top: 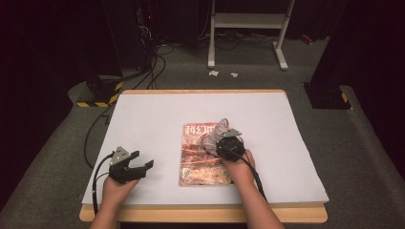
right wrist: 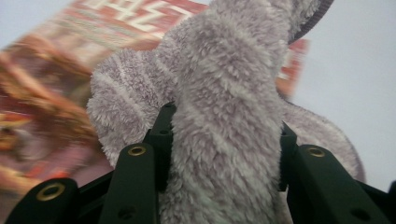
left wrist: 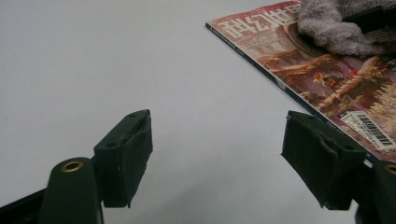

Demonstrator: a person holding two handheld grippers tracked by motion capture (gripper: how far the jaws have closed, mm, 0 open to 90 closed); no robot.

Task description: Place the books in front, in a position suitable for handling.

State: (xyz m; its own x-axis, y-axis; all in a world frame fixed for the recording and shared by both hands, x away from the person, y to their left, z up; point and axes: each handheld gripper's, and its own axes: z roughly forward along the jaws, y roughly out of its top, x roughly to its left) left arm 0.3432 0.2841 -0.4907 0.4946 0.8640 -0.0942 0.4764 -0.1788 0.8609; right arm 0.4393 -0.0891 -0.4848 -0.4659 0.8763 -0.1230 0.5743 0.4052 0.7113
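A magazine [top: 200, 155] with a red and brown cover lies flat near the middle of the white table [top: 157, 119]. My right gripper [top: 220, 138] sits over its upper right part, shut on a bunched grey fluffy cloth [top: 213, 135] that rests on the cover. In the right gripper view the cloth [right wrist: 224, 116] bulges thickly between both jaws, with the magazine [right wrist: 51, 84] blurred behind it. My left gripper [top: 142, 161] stands open to the left of the magazine with nothing between its fingers. In the left gripper view the magazine [left wrist: 327, 79] and the cloth [left wrist: 336, 28] lie ahead at the right.
The table's wooden front edge [top: 200, 213] runs just below both forearms. Bare white surface spreads left of the magazine [left wrist: 116, 60]. Beyond the table stand a white frame [top: 248, 28], dark equipment with cables [top: 143, 52] and yellow-striped bases [top: 98, 93] on grey floor.
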